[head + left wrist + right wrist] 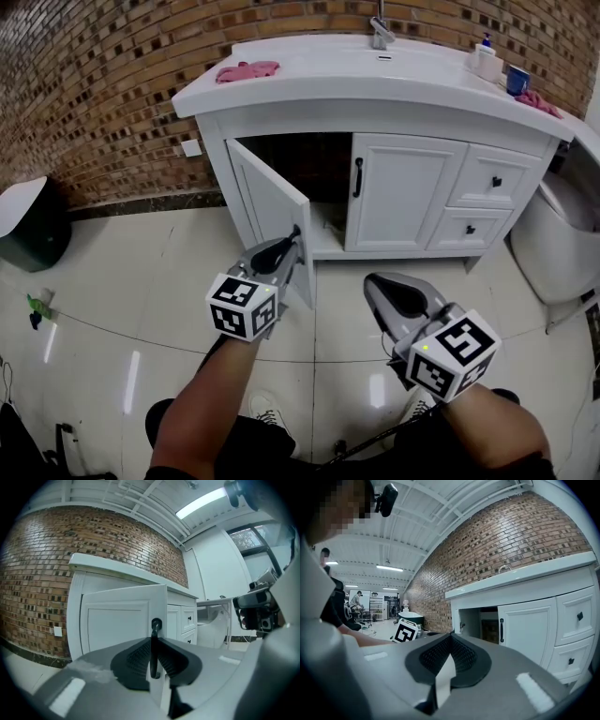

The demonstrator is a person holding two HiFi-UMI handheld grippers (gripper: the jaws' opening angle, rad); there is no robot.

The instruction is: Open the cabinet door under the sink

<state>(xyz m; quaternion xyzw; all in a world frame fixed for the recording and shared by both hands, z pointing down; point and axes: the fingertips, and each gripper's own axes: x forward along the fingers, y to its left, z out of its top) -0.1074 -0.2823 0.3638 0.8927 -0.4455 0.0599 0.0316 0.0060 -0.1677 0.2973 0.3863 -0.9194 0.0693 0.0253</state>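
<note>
On the left, the left cabinet door point(272, 208) under the sink point(375, 64) stands swung well out from the cabinet point(525, 150), its dark inside point(305, 164) on show. The left gripper point(292, 236) has its fingers narrowed onto the black door handle point(154, 626), which runs upright between the pads. Moving right, the right gripper point(377, 283) hangs near the floor side with its fingers pressed together on nothing. Further right, the right door point(398, 192) sits closed. I'd say the opening is largely done; only a wider swing and a release look left.
</note>
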